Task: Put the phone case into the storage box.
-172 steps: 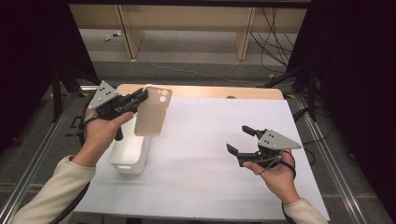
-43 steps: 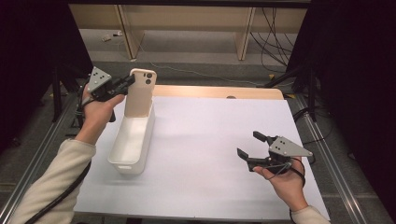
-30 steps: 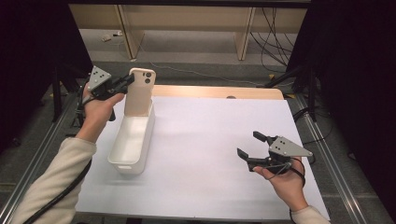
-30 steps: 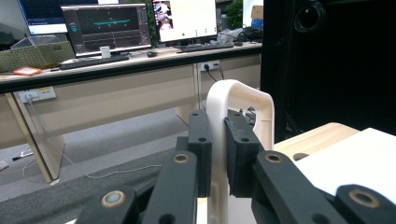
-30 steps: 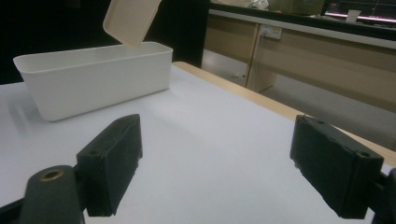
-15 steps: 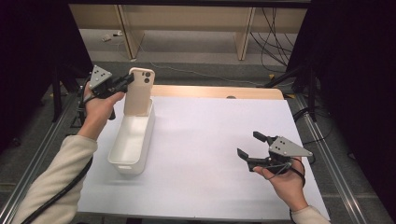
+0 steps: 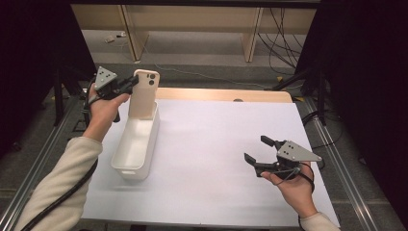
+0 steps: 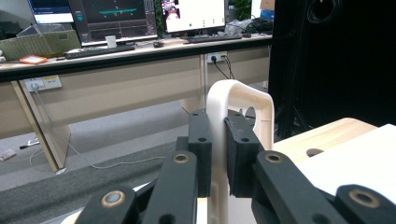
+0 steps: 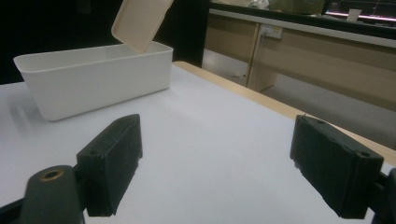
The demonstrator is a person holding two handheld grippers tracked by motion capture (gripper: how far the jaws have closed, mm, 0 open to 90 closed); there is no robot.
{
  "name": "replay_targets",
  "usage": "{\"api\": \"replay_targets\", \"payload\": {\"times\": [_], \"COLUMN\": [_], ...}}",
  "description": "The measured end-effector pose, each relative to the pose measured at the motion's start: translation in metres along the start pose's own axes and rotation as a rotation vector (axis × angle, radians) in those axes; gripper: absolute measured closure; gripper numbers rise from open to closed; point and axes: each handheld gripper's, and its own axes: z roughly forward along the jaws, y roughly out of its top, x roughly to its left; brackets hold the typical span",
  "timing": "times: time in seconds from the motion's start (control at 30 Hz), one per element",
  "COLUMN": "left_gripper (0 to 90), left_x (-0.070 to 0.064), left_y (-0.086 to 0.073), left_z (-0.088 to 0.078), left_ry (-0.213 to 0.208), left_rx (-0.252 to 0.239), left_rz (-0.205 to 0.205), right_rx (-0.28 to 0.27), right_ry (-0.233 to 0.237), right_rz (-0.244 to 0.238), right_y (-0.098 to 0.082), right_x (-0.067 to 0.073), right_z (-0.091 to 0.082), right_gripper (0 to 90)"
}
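Observation:
A cream phone case [image 7: 143, 94] stands upright with its lower end inside the far end of a white oblong bin [image 7: 136, 144] at the table's left. My left gripper [image 7: 135, 83] is shut on the case's upper edge; in the left gripper view both pads [image 8: 200, 149] press on the case [image 8: 233, 107]. My right gripper [image 7: 260, 150] hovers over the white sheet at the right, jaws wide apart and nothing between them [image 9: 215, 172]. The right gripper view has the bin [image 9: 93, 77] and the case's lower part [image 9: 140, 21] at its upper left.
A white sheet [image 7: 216, 144] covers most of the wooden table [image 7: 221, 95]. Metal rails run along both table sides. Beyond the far edge are desk legs and cables on the floor. Dark curtains flank the table.
The left hand has carried the case from a tilted pose over the bin's middle to the far end and stood it upright. Over the last second little has shifted. The right gripper moved slightly right early on.

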Motion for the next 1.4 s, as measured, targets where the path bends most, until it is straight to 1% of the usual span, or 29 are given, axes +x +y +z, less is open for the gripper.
{"api": "replay_targets", "payload": {"times": [0.03,0.13,0.23,0.27,0.53,0.57,0.63,0.67,0.7,0.9,1.07,1.1,1.17,1.23,1.27,1.37,1.4], "left_gripper": [81.9,81.9,81.9,81.9,81.9,81.9,81.9,81.9,81.9,81.9,81.8,81.8,81.9,81.8,81.8,81.8,81.8], "left_x": [0.0,0.001,0.002,0.002,0.003,0.003,0.003,0.003,0.004,0.004,0.006,0.006,0.007,0.007,0.007,0.007,0.007], "left_y": [-0.001,-0.002,-0.002,-0.003,-0.004,-0.004,-0.005,-0.005,-0.005,-0.006,-0.007,-0.008,-0.009,-0.009,-0.01,-0.01,-0.01], "left_z": [0.001,0.002,0.003,0.004,0.008,0.009,0.01,0.01,0.011,0.013,0.015,0.015,0.016,0.016,0.017,0.018,0.019], "left_ry": [0.001,0.001,0.002,0.001,0.003,0.001,0.001,0.003,0.004,0.004,0.008,0.009,0.011,0.012,0.013,0.011,0.011], "left_rx": [0.001,0.003,0.005,0.005,0.014,0.013,0.017,0.019,0.02,0.023,0.025,0.027,0.029,0.032,0.034,0.037,0.037], "left_rz": [-0.001,-0.003,-0.002,-0.002,0.0,-0.001,-0.001,-0.001,0.001,0.003,-0.001,-0.002,-0.003,-0.004,-0.002,-0.001,-0.001], "right_rx": [-0.014,-0.006,-0.01,-0.002,-0.003,-0.025,-0.023,-0.002,-0.01,-0.007,0.002,-0.004,0.01,0.009,-0.003,0.0,0.012], "right_ry": [-0.008,-0.003,0.005,-0.002,-0.001,0.004,0.005,0.003,-0.003,0.0,0.003,0.001,0.006,0.006,-0.001,0.002,0.006], "right_rz": [-0.021,-0.02,-0.018,-0.019,-0.019,-0.016,-0.013,-0.016,-0.019,-0.026,-0.008,-0.017,0.003,0.001,-0.018,-0.02,0.004], "right_y": [0.0,0.0,-0.001,-0.001,-0.001,-0.002,-0.002,-0.001,-0.002,-0.002,-0.002,-0.002,-0.002,-0.003,-0.002,-0.003,-0.003], "right_x": [-0.001,-0.001,-0.001,-0.001,-0.001,-0.001,-0.001,-0.001,-0.001,-0.002,0.0,-0.001,0.0,0.0,-0.001,-0.002,0.0], "right_z": [0.001,0.001,0.002,0.001,0.001,0.003,0.003,0.002,0.002,0.002,0.002,0.002,0.002,0.002,0.002,0.002,0.002], "right_gripper": [18.2,18.2,18.2,18.2,18.2,18.2,18.2,18.2,18.2,18.2,18.3,18.3,18.3,18.3,18.3,18.3,18.3]}}
